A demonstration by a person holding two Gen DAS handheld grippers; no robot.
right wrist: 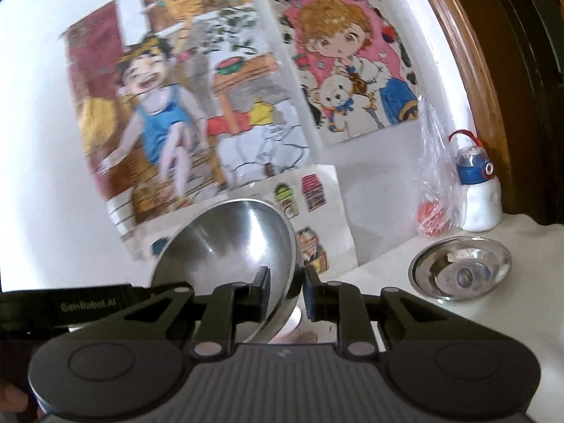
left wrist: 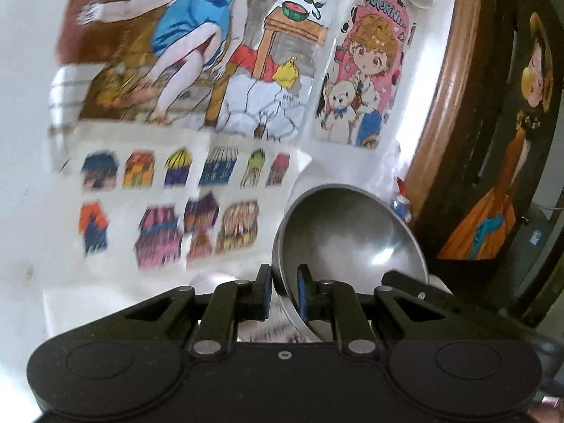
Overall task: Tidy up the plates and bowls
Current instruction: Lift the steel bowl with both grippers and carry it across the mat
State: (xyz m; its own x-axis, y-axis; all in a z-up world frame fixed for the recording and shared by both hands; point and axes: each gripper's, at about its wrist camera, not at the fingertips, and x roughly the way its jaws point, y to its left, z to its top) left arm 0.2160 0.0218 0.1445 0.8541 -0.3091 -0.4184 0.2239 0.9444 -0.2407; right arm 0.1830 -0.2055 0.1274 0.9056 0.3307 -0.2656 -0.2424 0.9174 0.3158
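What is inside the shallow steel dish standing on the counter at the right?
The shallow steel dish seems to hold nothing; only reflections show on its shiny bottom. Its near inner wall is hidden by the rim.

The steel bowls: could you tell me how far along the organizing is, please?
Nothing looks stacked yet. In hand: the left gripper clamps one steel bowl by its rim, and the right gripper clamps another bowl. Left: both need placing, and a shallow steel dish sits alone on the white counter.

Wall drawings [left wrist: 169, 81] motion-blurred; steel bowl [right wrist: 225, 246] base hidden behind tool.
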